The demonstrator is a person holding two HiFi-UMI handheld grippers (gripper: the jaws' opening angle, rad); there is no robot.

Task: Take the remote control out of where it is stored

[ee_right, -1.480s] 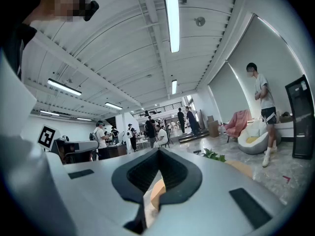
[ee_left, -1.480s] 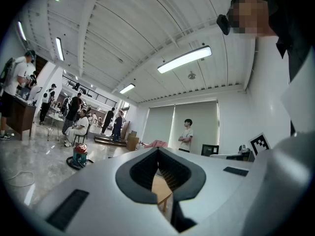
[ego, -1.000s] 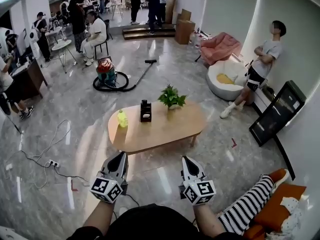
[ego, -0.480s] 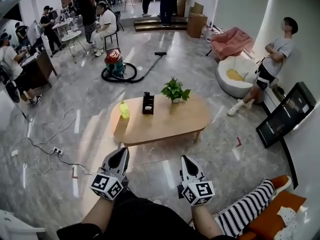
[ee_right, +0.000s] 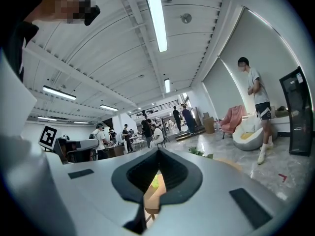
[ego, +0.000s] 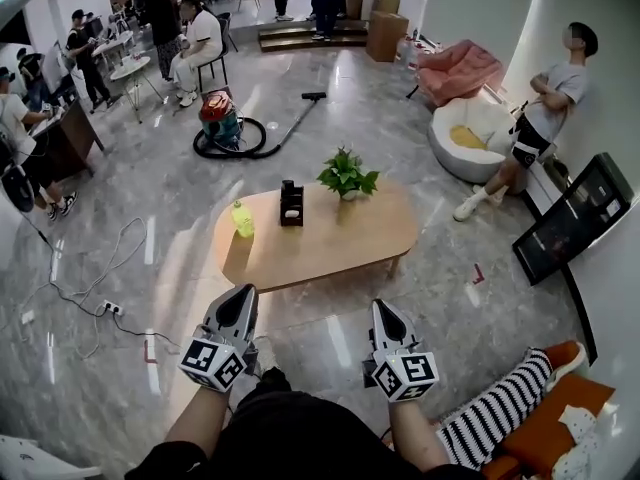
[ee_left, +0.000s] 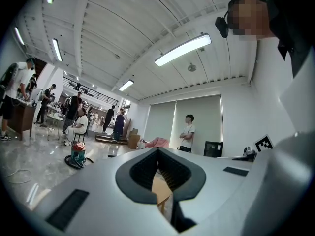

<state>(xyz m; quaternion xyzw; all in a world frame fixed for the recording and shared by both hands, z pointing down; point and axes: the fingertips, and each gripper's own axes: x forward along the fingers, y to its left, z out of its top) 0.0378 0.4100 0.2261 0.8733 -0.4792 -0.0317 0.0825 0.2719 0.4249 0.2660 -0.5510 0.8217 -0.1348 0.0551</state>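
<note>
Approach step, by judgement: the left gripper (ego: pixel 243 291) and right gripper (ego: pixel 381 307) are hovering well short of the desk (ego: pixel 340 248), each with jaws pressed together, pinching nothing. The remote is presumably sitting in the black holder (ego: pixel 291 203) between bottle (ego: pixel 243 219) and plant (ego: pixel 346 175), too small to make out. It is likely standing on end, long axis vertical. The next move is calling for closing in, spreading one gripper's jaws and lifting straight up.

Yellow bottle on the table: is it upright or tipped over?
Upright: the yellow bottle stands on its base on the wooden table.
</note>
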